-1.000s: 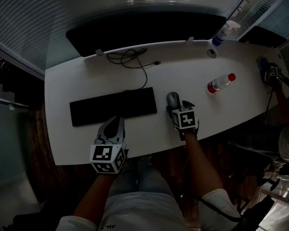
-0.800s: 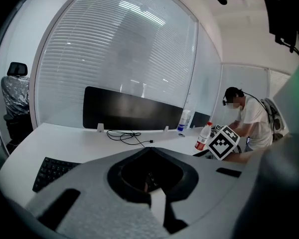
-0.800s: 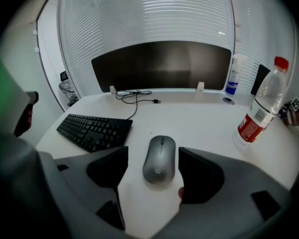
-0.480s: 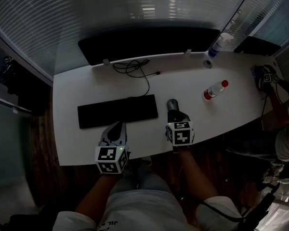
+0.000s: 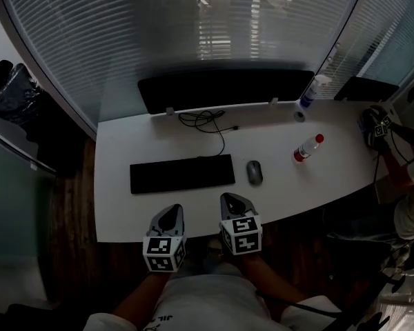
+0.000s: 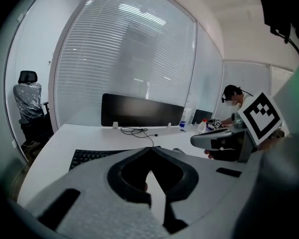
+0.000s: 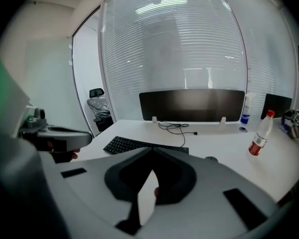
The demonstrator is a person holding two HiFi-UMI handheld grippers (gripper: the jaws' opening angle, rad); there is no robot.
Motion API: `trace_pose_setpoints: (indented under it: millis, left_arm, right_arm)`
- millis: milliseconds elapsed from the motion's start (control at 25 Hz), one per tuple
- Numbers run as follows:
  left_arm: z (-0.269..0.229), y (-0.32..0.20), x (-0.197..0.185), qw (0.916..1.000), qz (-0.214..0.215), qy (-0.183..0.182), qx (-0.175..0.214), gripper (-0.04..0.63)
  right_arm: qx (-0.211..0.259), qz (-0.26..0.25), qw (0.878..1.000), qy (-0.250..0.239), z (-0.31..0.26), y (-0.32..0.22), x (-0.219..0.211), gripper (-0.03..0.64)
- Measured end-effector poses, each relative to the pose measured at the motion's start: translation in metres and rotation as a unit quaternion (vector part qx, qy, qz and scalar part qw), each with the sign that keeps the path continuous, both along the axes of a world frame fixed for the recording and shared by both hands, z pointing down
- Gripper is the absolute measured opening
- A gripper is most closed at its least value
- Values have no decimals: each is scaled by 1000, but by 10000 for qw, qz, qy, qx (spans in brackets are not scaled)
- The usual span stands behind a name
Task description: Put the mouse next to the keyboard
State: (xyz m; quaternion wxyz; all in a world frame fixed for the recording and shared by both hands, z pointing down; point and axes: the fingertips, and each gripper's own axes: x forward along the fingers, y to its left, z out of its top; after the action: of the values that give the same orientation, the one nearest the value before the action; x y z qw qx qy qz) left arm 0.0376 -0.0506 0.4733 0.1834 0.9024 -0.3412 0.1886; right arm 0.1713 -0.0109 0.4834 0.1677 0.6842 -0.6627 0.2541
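Now my right claw (image 5: 230, 200) is clenched on nothing: its jaws have just been closing, with no thing between them, and the tips meet. It hangs by the front edge of the bench (image 5: 117, 219), apart from the mouse (image 5: 254, 172). My left claw (image 5: 172, 211) hangs beside it, jaws together and empty as well. Both point toward the far side of the bench.

The mouse lies on the bench just right of the keyboard (image 5: 182, 174), near its right end without touching it. Behind the keyboard a black cable (image 5: 205, 119) lies looped in front of the dark monitor (image 5: 224, 89). Right of the mouse, well apart, stands a red-capped bottle (image 5: 306, 148). A spray bottle (image 5: 314, 90) stands by the monitor's right end.
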Motion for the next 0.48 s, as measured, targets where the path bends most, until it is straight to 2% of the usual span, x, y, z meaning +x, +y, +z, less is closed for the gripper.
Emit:
trace_pose_setpoints:
  millis: [280,480]
  left_arm:
    - [-13,8,-35,9991,-333,170,182,5]
    - [-19,4,-40,9989,-339,130,289,5]
  right_arm:
    - [103,-23,9999,-123,-11,20,-25,5]
    - [131,-13,9997,-217,-13,17,-34,5]
